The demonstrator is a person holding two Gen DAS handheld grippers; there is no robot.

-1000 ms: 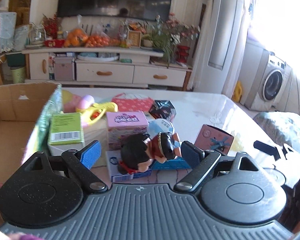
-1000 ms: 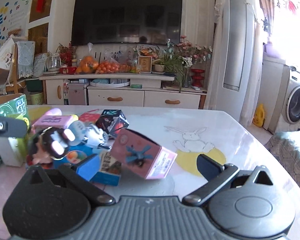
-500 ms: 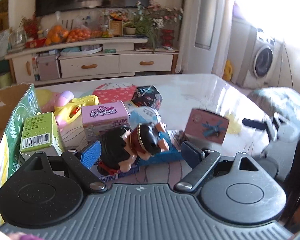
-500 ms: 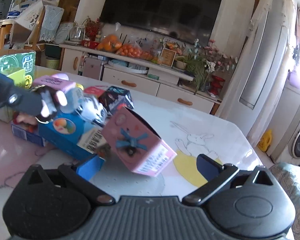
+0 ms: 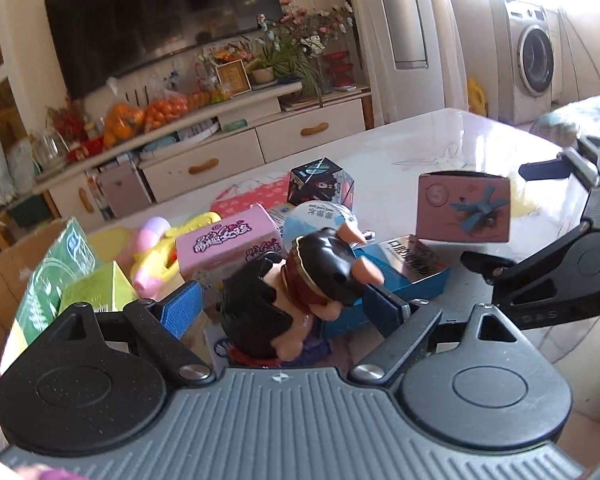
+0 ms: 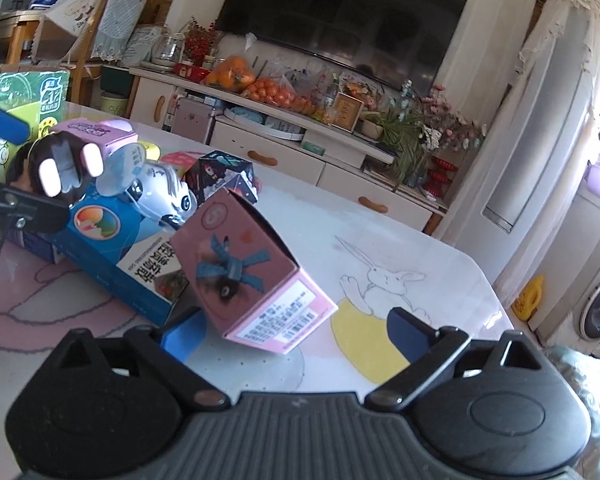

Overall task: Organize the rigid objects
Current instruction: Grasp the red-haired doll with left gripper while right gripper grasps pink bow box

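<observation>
Both views have rolled since the earlier frame. Dusty-pink cardboard box with a blue bow [image 6: 256, 276] sits tilted between the right tool's [image 6: 296, 330] closing, still-apart pads, above the glossy surface [image 6: 400, 248]. Left tool [image 5: 288, 304] brackets a black-haired figurine [image 5: 296, 292], grip uncertain.

A glossy white table [image 6: 440, 280] printed with a rabbit drawing [image 6: 380, 276] carried a blue carton [image 6: 112, 256] ahead-left of the right gripper [image 6: 296, 332], with a dark faceted box [image 6: 224, 176] farther off.
</observation>
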